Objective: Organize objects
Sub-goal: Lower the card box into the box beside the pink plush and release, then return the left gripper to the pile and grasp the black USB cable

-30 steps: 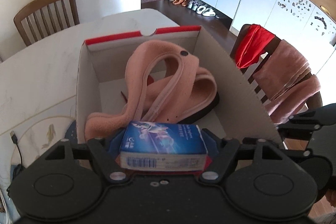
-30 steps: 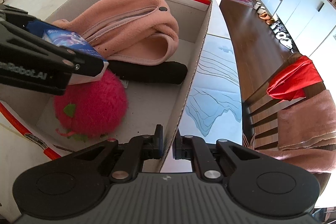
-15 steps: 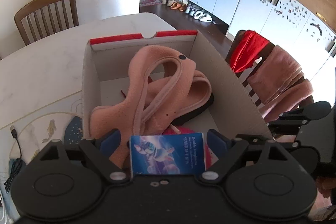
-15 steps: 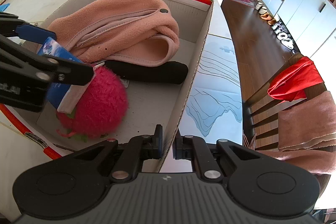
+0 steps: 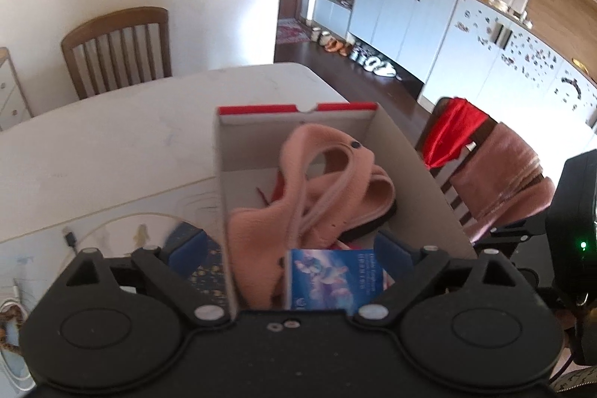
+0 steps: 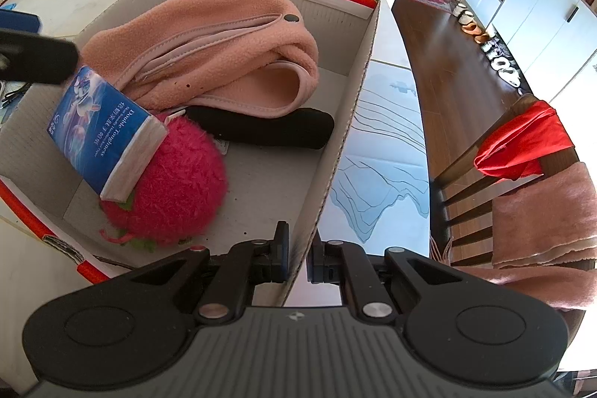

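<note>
Leaning on plush ball (image 6: 168, 185) inside box (image 6: 337, 152), tissue pack (image 6: 100, 133) is risking a slide; left gripper (image 5: 291, 248) jaws just opening wide, empty; right gripper (image 6: 298, 258) pinching box wall.

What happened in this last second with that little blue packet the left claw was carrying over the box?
The left gripper has just been opening and let go of the blue packet, which dropped into the cardboard box and now leans on the red fuzzy ball; the gripper has drawn back. The right gripper stayed shut on the box wall, and the pink fleece did not move.
</note>
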{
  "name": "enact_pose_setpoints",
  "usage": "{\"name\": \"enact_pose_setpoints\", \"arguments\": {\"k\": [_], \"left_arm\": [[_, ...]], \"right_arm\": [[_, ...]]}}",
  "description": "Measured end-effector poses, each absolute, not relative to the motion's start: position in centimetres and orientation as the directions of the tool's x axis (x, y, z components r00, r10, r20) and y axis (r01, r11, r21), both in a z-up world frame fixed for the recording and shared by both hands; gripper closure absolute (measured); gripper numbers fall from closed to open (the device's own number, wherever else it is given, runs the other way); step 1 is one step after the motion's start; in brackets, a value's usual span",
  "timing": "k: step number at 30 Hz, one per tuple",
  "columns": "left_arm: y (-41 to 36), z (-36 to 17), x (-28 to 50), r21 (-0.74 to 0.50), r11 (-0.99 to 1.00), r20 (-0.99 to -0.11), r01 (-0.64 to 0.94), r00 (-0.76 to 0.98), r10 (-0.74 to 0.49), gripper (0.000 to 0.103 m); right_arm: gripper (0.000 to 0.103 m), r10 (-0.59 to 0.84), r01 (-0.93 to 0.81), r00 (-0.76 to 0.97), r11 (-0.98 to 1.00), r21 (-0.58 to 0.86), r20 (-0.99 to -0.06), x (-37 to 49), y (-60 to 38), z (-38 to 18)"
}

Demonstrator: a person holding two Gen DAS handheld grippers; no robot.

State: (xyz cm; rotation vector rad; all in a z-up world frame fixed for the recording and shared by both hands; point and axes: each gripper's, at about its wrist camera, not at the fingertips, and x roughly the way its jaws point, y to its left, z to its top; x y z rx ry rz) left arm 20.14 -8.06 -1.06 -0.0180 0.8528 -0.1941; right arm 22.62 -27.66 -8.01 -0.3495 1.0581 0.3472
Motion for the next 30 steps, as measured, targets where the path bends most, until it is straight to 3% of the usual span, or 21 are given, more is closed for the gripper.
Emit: {"name": "enact_pose_setpoints", "arguments": {"k": [14,30], "left_arm": [[-2.7,-0.3,18.2,-0.079,0.996,-0.722,0.038,0.687,-0.083,0.001],[6.0,-3.9,16.6,-0.041,0.985,-0.774,-0.166,0.629,0.073,0.001]], "right_arm": [[0.095,0.073,-0.419,0.447,0.897,-0.137,-0.892,22.5,-27.1,-8.0],[0.095,0.03,-0.378,0.44,0.913,-0.155,-0.898,22.7,-26.6,-8.3]]}}
